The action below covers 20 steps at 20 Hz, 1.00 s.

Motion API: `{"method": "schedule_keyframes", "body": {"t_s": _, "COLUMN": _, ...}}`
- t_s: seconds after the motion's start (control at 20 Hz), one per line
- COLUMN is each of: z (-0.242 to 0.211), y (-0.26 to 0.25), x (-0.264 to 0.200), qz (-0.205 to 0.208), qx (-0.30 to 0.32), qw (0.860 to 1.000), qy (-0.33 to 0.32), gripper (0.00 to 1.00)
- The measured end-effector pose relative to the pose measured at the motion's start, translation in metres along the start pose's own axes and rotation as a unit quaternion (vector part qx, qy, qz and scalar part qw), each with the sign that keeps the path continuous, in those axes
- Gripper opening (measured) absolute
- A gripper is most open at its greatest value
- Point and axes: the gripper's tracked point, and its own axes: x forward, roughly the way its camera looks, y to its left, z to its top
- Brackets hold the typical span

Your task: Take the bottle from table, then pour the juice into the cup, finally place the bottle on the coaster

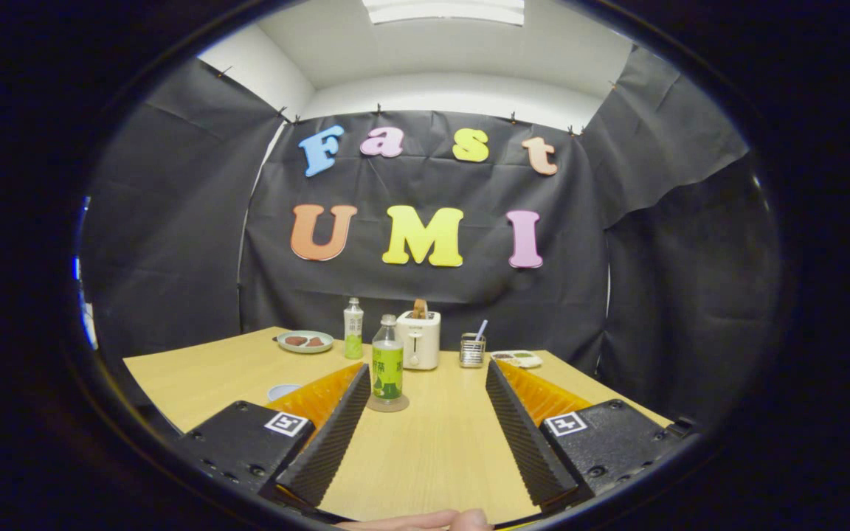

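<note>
The gripper (425,383) hangs released over the table (196,383), its fingers spread wide with bare wood between them and nothing pressed by either one. The bottle (387,365) stands upright just ahead of the left fingertip, and it sits on a round disc that reads as the coaster (387,403) (so the last step looks done already, or the run has only begun; the frame alone cannot settle which). The cup (282,390) peeks out beyond the left finger, mostly hidden by it, well to the left of the bottle. A second bottle (353,329) stands further back beside a plate (305,341), with a toaster (419,339), a mesh holder (472,351) and a small tray (516,358) along the far edge. A fingertip (425,521) of the person shows below the gripper. If the grasp is the step in hand, the gripper needs to shift left so the bottle lines up in the middle of the gap, not off the left finger's tip. It should then go forward level until both fingers flank the label, low on the body, since a high grip on a tall, narrow bottle would probably tip it. Closing slowly should keep the soft plastic from buckling, and lifting straight up should leave the coaster in place.
</note>
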Motion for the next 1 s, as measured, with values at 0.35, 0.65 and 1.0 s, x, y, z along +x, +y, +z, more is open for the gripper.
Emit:
{"method": "schedule_keyframes", "body": {"t_s": 0.35, "z": -0.0016, "y": 0.0044, "x": 0.0052, "qz": 0.003, "qx": 0.008, "qw": 1.000, "qy": 0.004, "gripper": 1.00}}
{"method": "schedule_keyframes", "body": {"t_s": 0.65, "z": -0.0019, "y": 0.0059, "x": 0.0068, "qz": 0.004, "qx": 0.008, "qw": 1.000, "qy": 0.005, "gripper": 1.00}}
{"method": "schedule_keyframes", "body": {"t_s": 1.0, "z": 0.0011, "y": 0.0099, "x": 0.0062, "qz": 0.008, "qx": 0.008, "qw": 1.000, "qy": 0.002, "gripper": 1.00}}
